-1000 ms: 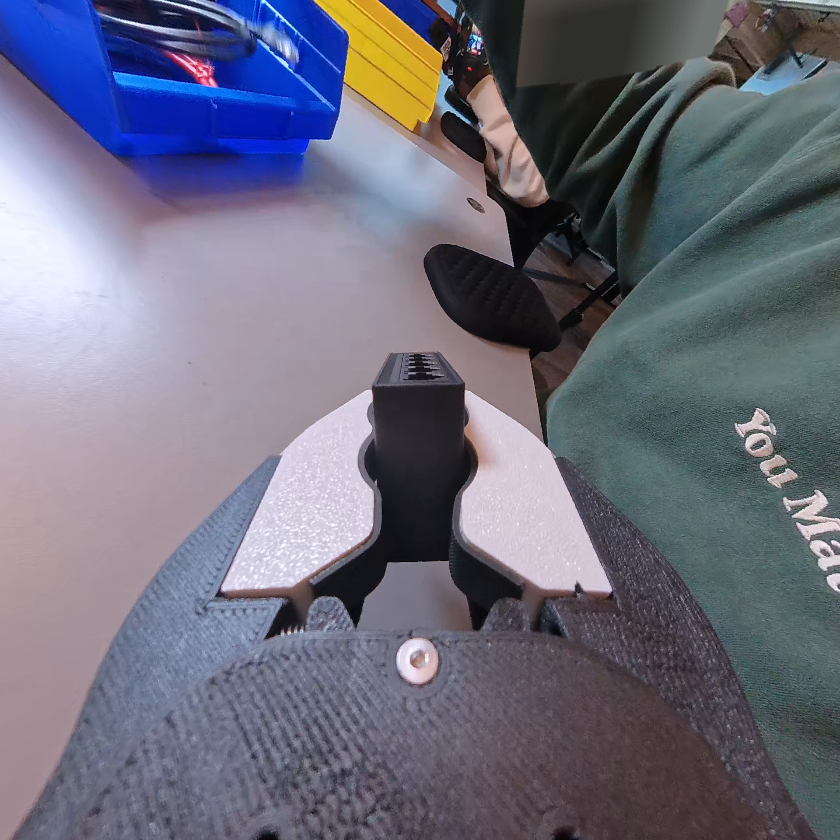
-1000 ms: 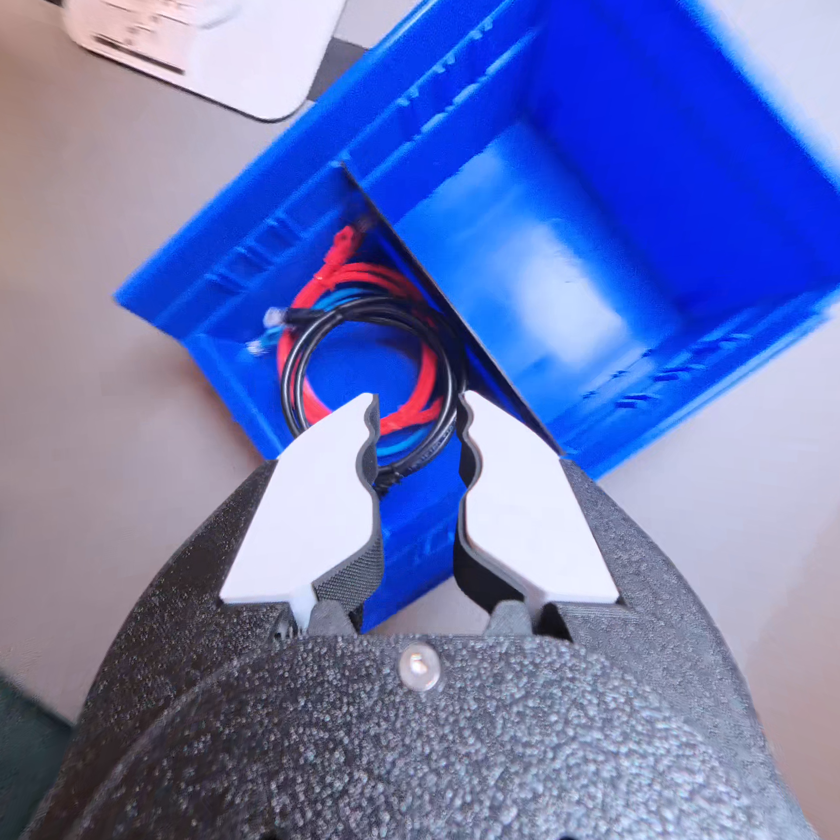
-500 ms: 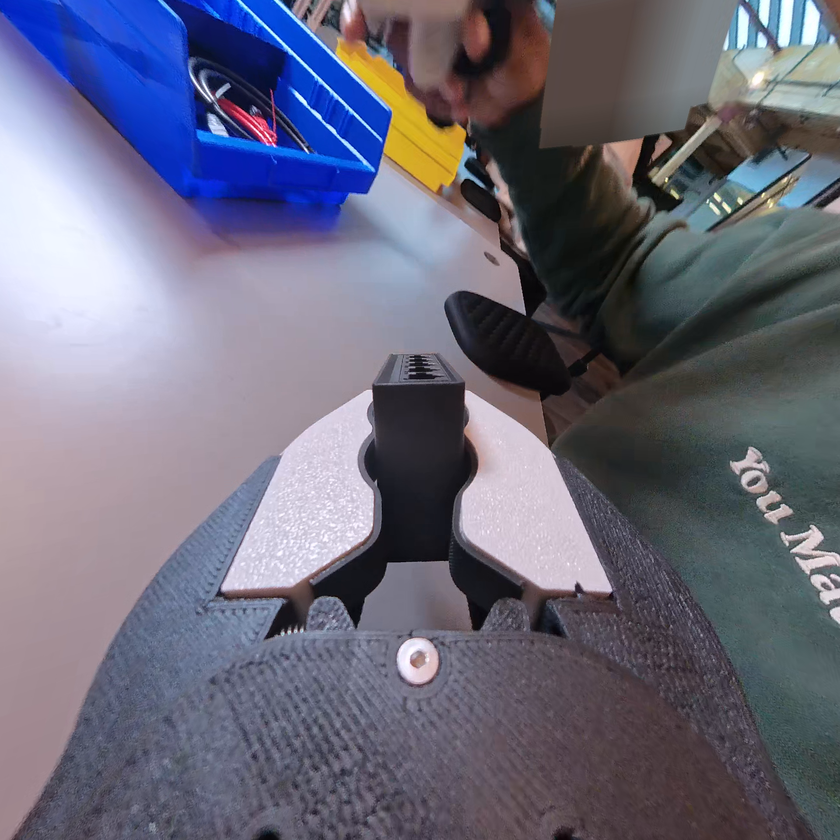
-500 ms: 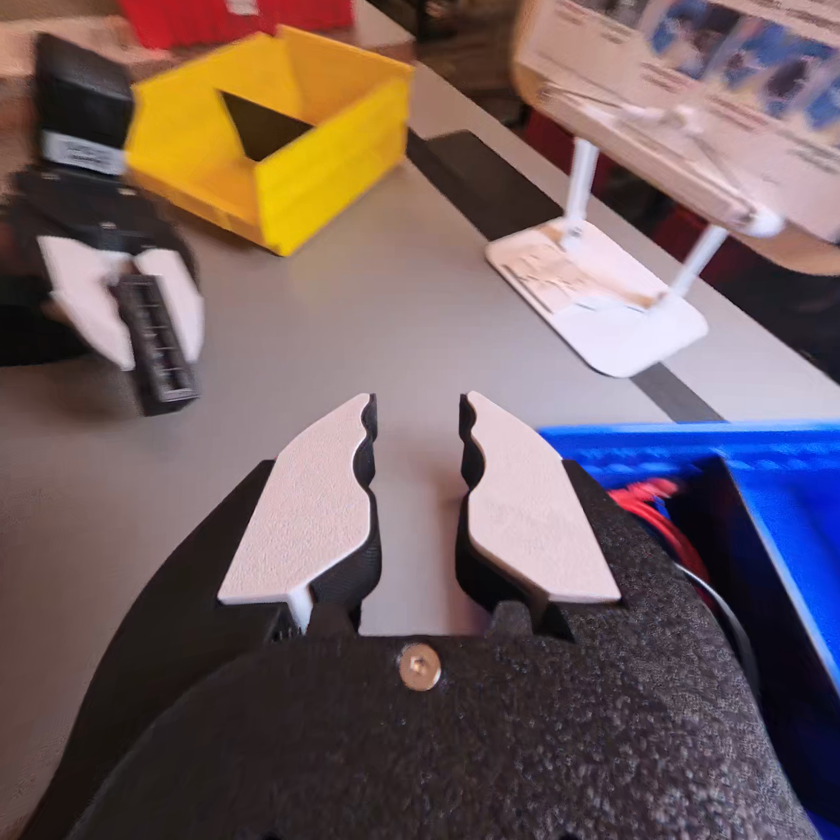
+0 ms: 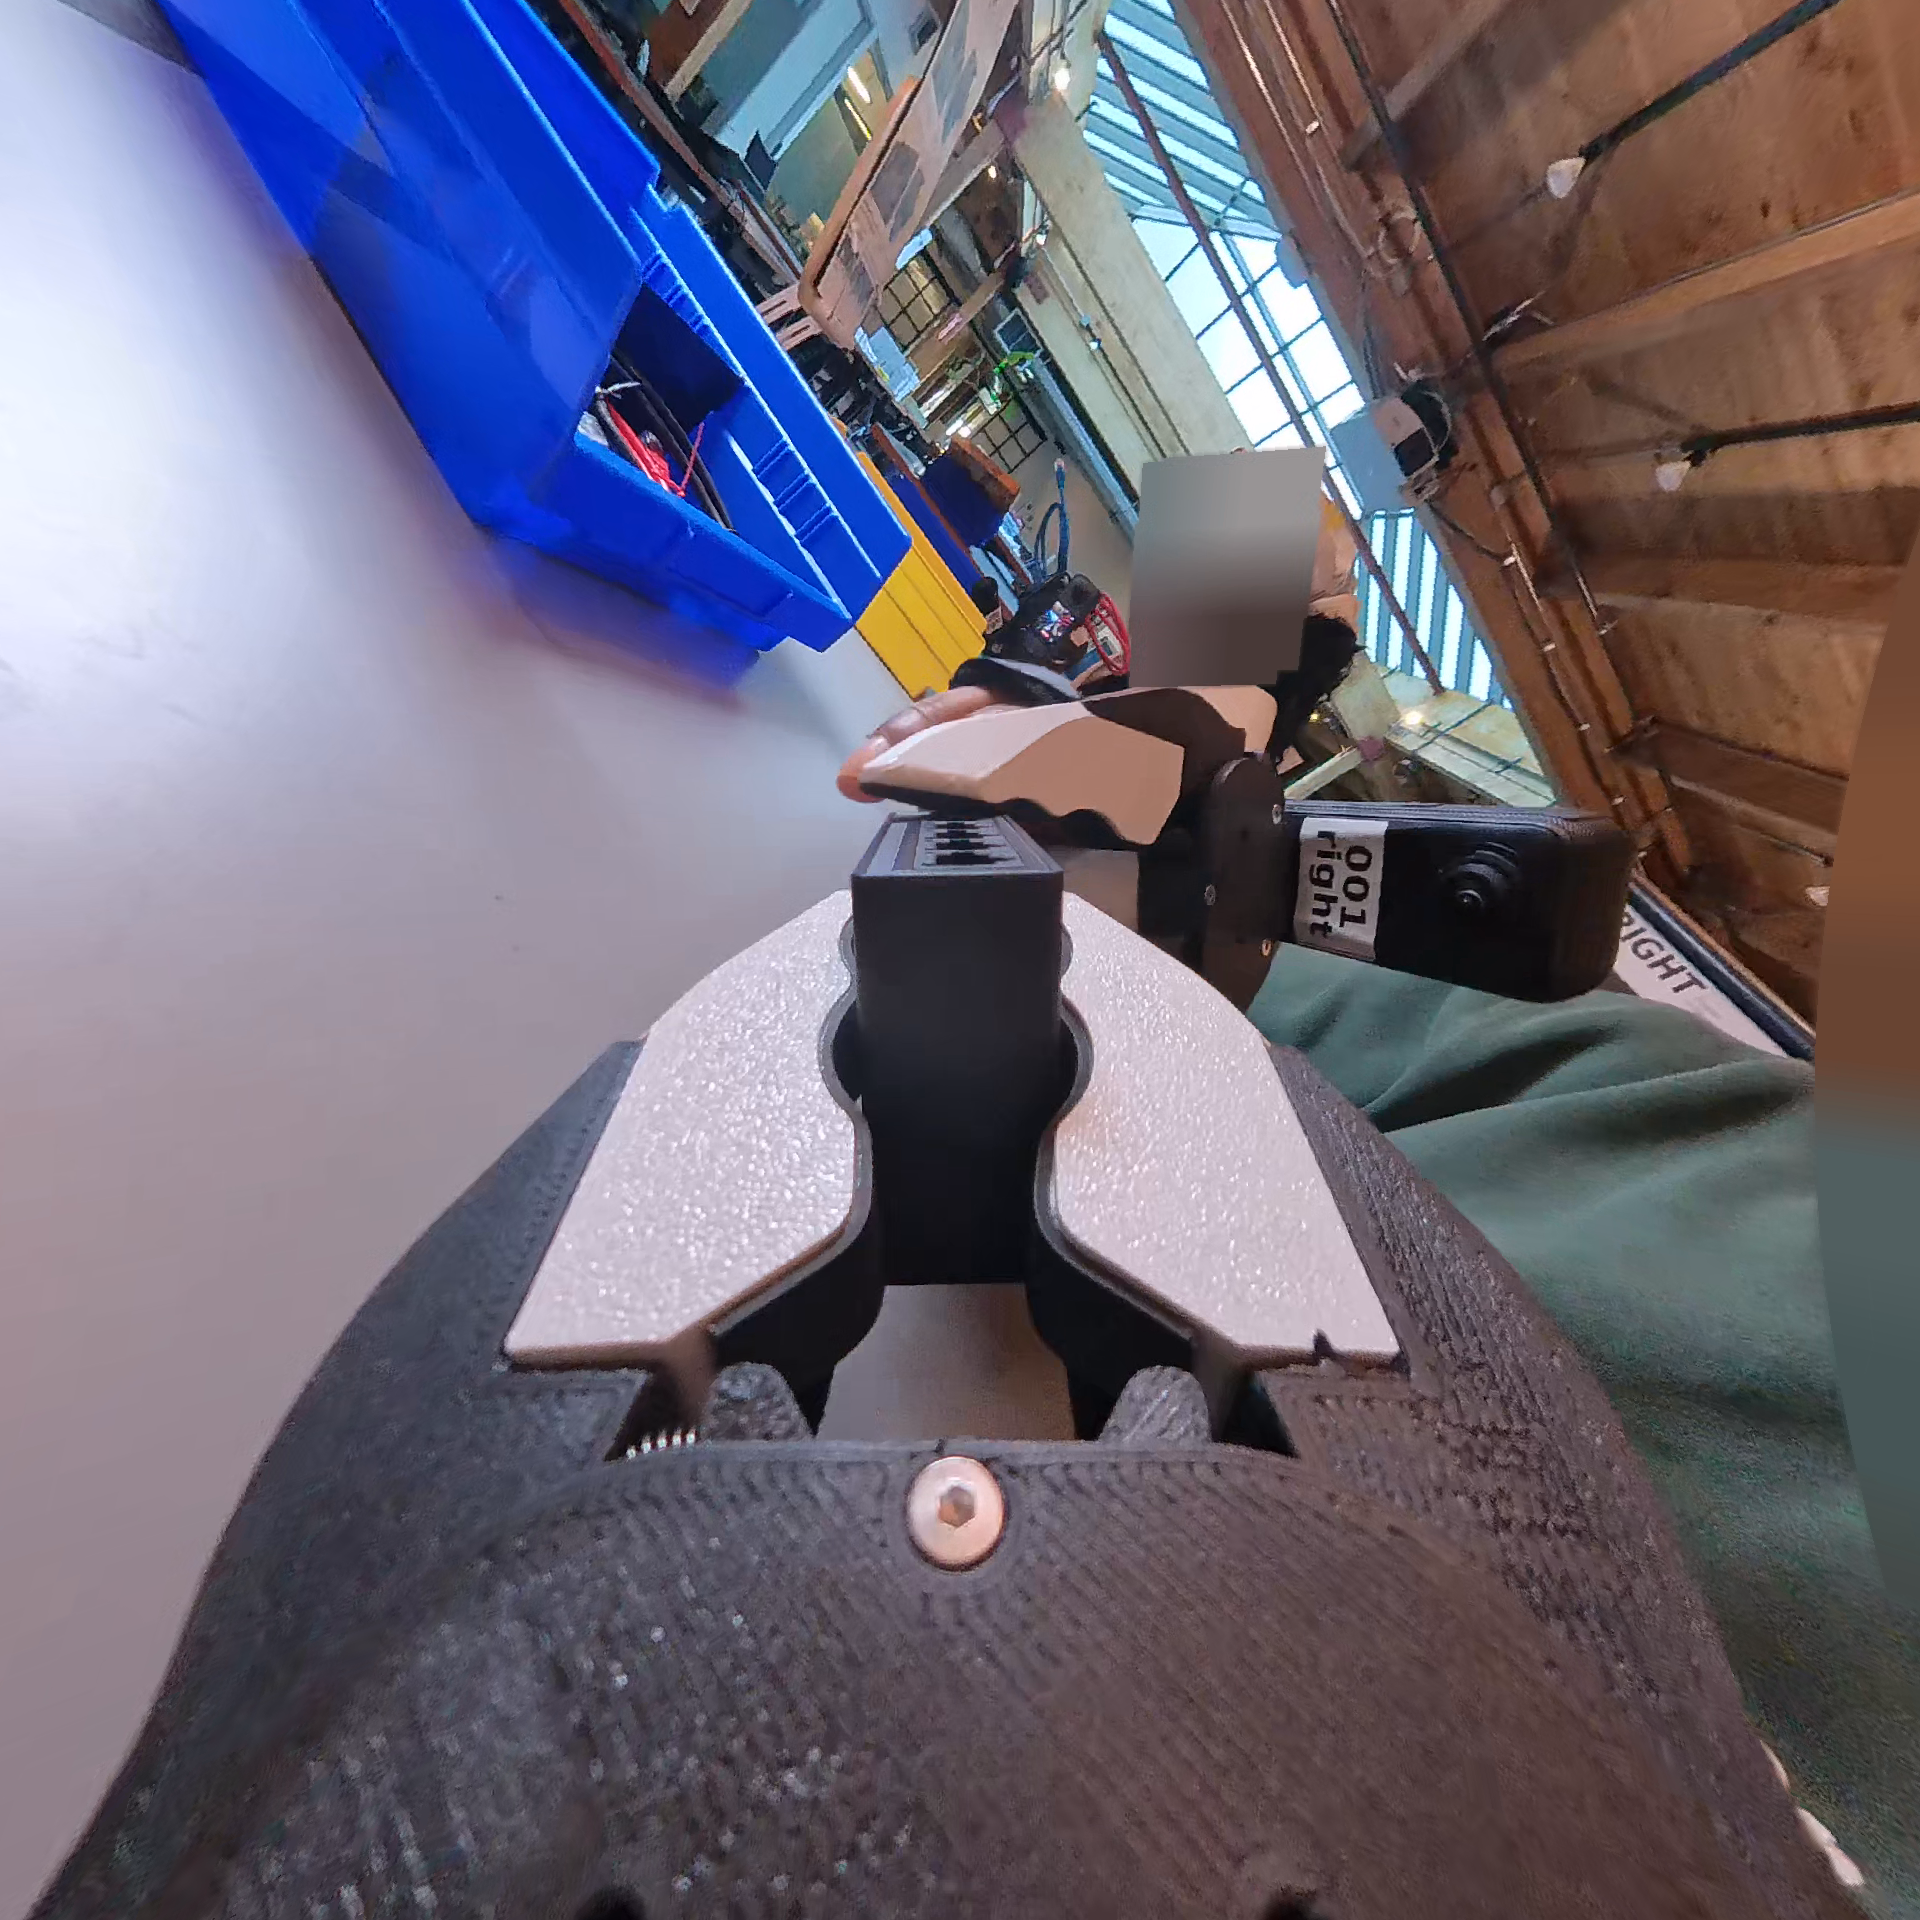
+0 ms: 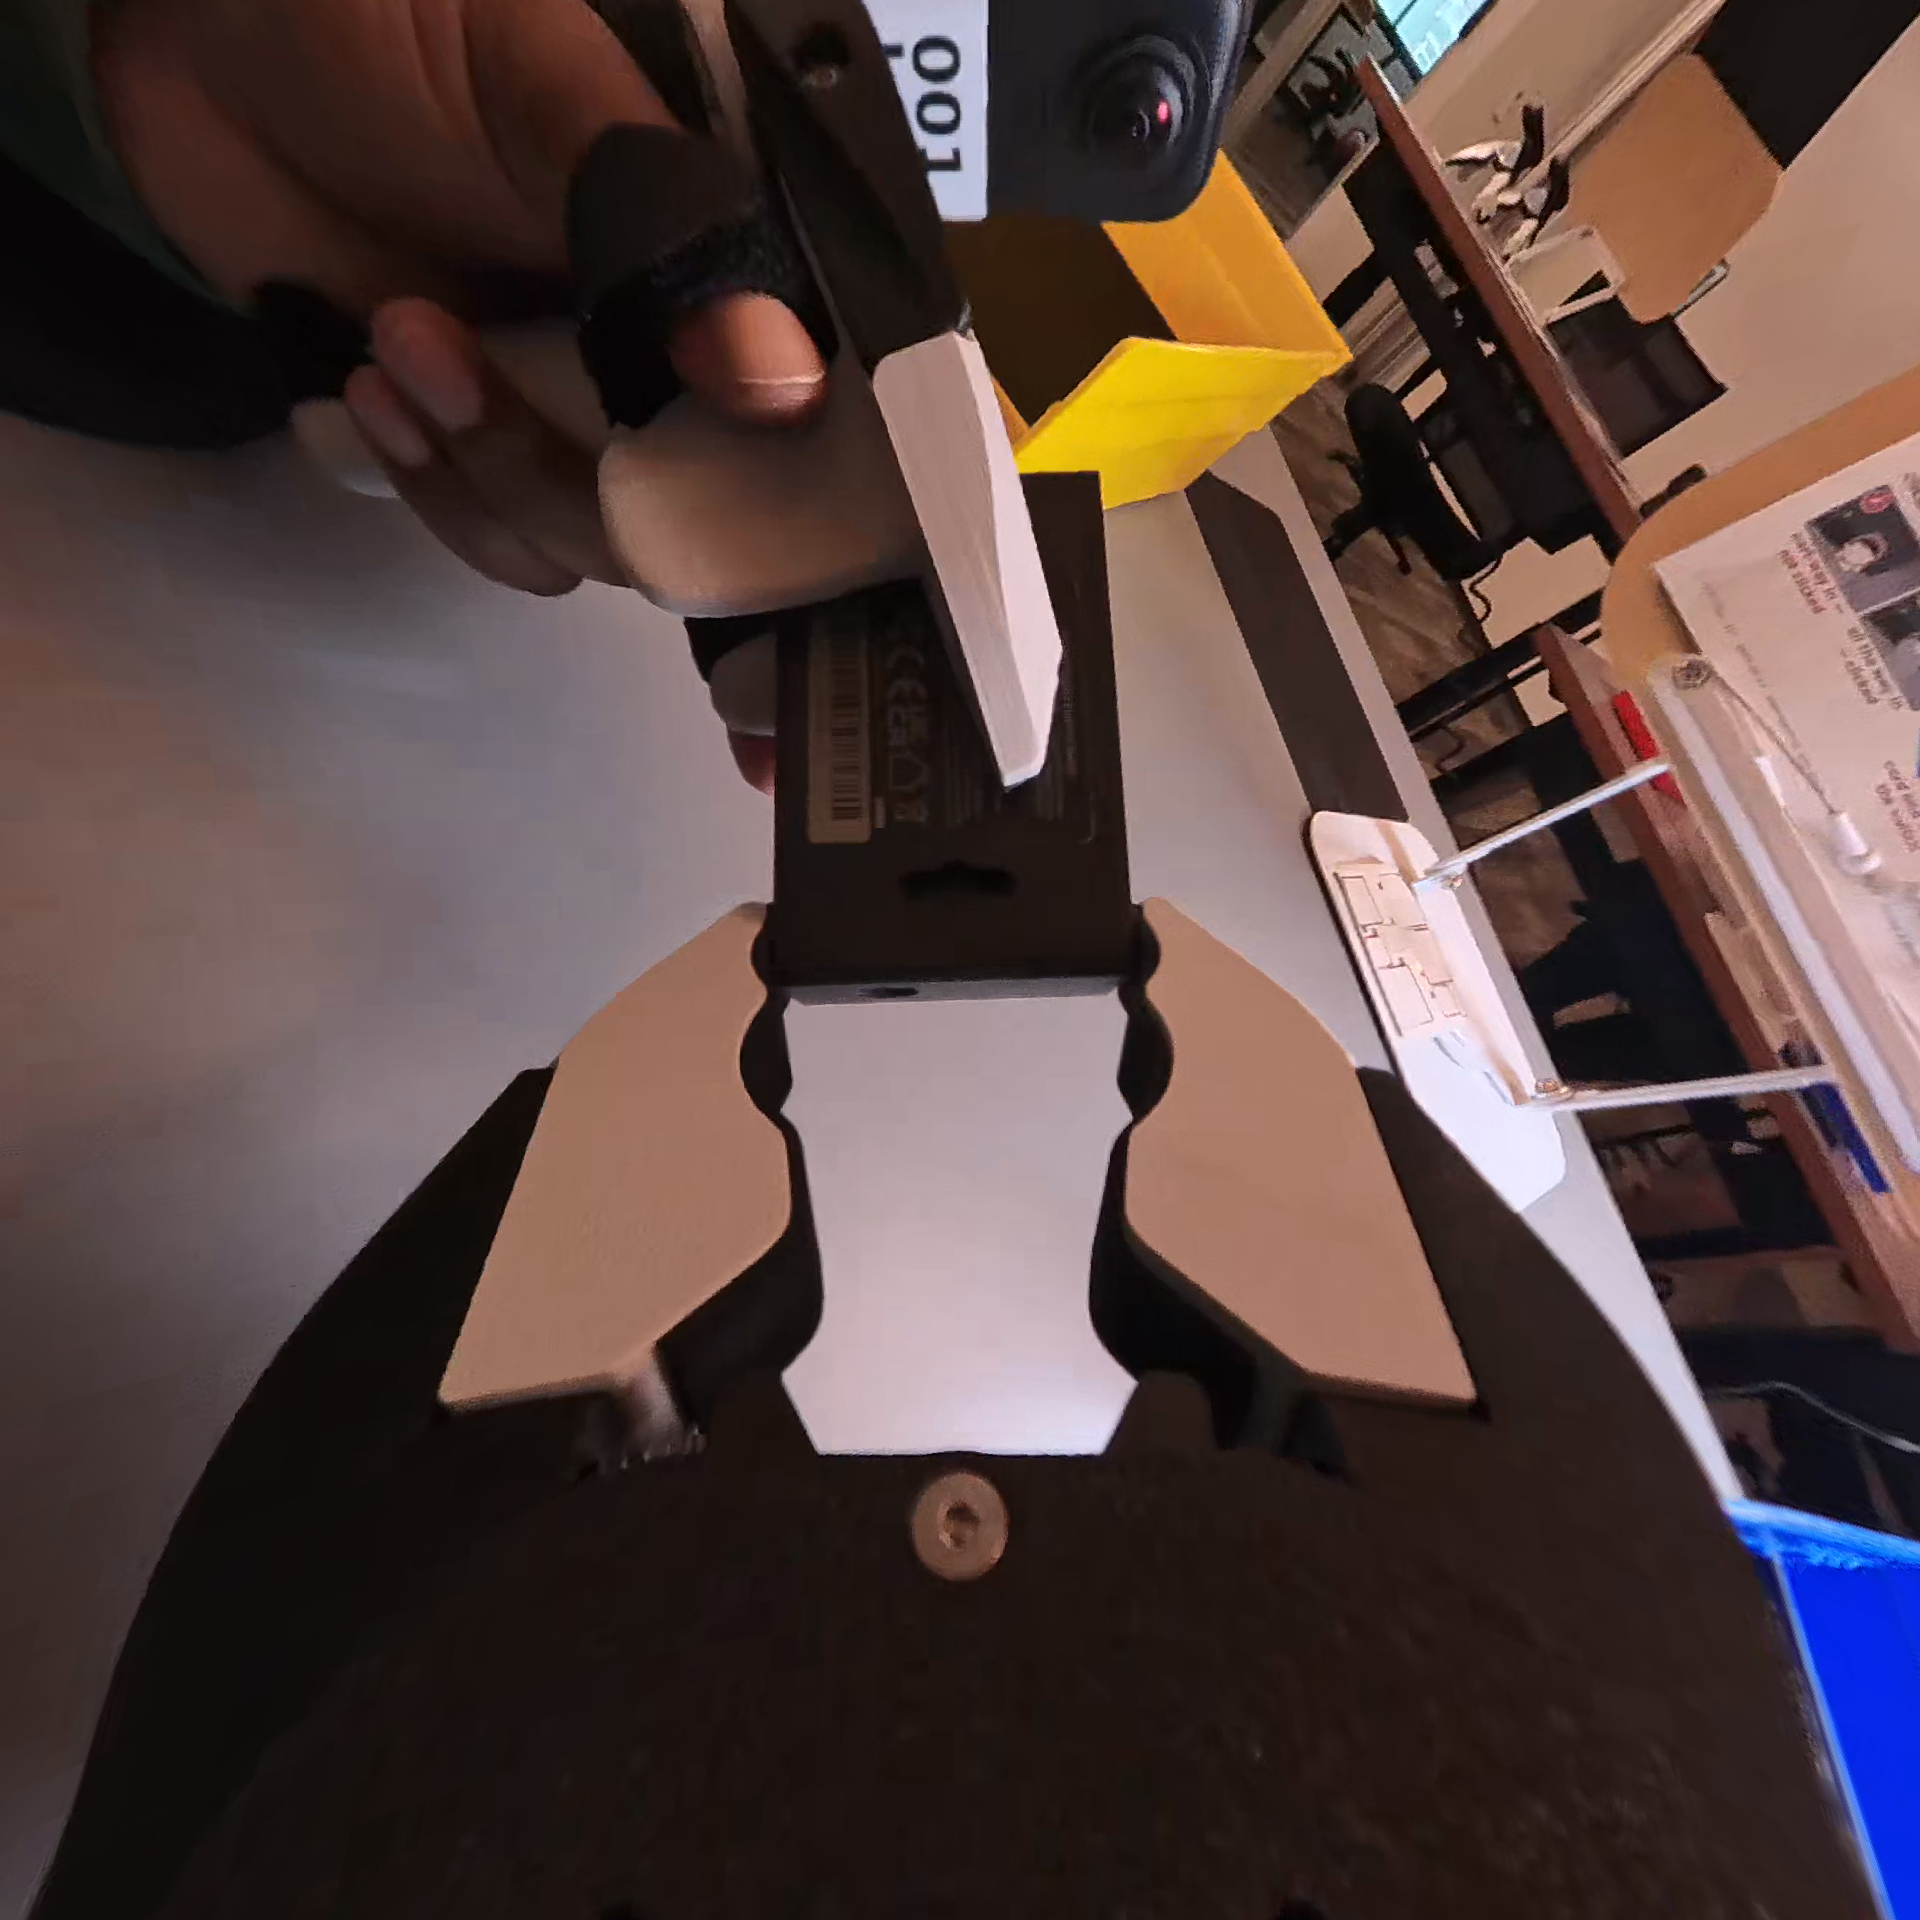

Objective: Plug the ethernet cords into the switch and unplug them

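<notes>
The left gripper [image 5: 958, 997] clamps the black switch [image 5: 961, 1049] at frame centre; the right gripper [image 6: 948, 935], spread wide, brackets its end [image 6: 948, 831] and should close squarely before the left one releases.

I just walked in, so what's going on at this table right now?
A person holds a black ethernet switch clamped in the left hand-held gripper. The right hand-held gripper has its tips on either side of the switch's end, as if taking it over. No cord is plugged in; the ethernet cords lie in the blue bin.
</notes>
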The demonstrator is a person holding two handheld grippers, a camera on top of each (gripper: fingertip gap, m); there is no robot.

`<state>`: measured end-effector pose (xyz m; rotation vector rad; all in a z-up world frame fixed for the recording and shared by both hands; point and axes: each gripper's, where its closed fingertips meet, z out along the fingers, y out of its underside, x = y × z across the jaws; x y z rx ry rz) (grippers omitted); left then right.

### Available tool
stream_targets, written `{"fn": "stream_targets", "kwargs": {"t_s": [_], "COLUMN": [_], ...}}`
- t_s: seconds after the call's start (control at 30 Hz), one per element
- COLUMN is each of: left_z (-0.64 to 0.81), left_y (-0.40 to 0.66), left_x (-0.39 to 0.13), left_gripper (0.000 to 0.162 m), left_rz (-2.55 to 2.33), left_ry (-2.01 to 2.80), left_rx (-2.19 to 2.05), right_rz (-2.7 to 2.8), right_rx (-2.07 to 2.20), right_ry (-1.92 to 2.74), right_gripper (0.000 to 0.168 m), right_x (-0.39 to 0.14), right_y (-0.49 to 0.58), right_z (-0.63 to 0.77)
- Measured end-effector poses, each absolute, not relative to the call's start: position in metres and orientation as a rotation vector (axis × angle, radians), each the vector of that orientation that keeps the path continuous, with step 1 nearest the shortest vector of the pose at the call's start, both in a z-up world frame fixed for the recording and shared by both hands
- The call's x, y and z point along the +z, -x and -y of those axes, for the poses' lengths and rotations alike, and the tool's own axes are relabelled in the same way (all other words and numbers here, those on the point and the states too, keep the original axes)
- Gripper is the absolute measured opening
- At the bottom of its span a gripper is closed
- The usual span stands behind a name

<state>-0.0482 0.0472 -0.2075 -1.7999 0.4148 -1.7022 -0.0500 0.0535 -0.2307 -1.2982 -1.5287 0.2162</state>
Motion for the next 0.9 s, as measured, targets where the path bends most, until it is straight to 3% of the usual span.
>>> {"fn": "stream_targets", "kwargs": {"t_s": [0.4,0.63,0.77,0.9], "left_z": [-0.005,0.027,-0.007,-0.047], "left_y": [0.037,0.020,0.028,0.042], "left_x": [-0.228,-0.253,-0.232,-0.207], "left_gripper": [0.033,0.028,0.028,0.028], "left_rz": [-0.997,-1.334,-1.016,-0.538], "left_ry": [1.913,2.021,1.943,1.823], "left_rx": [-1.584,-1.574,-1.575,-1.687], "right_rz": [2.002,2.338,1.991,1.561], "right_rx": [0.250,0.038,0.047,0.396], "right_ry": [1.032,0.751,0.981,1.323], "right_gripper": [0.062,0.062,0.059,0.075], "right_x": [-0.235,-0.240,-0.213,-0.190], "right_y": [0.015,0.011,0.014,0.015], "right_z": [-0.022,-0.006,-0.047,-0.058]}}
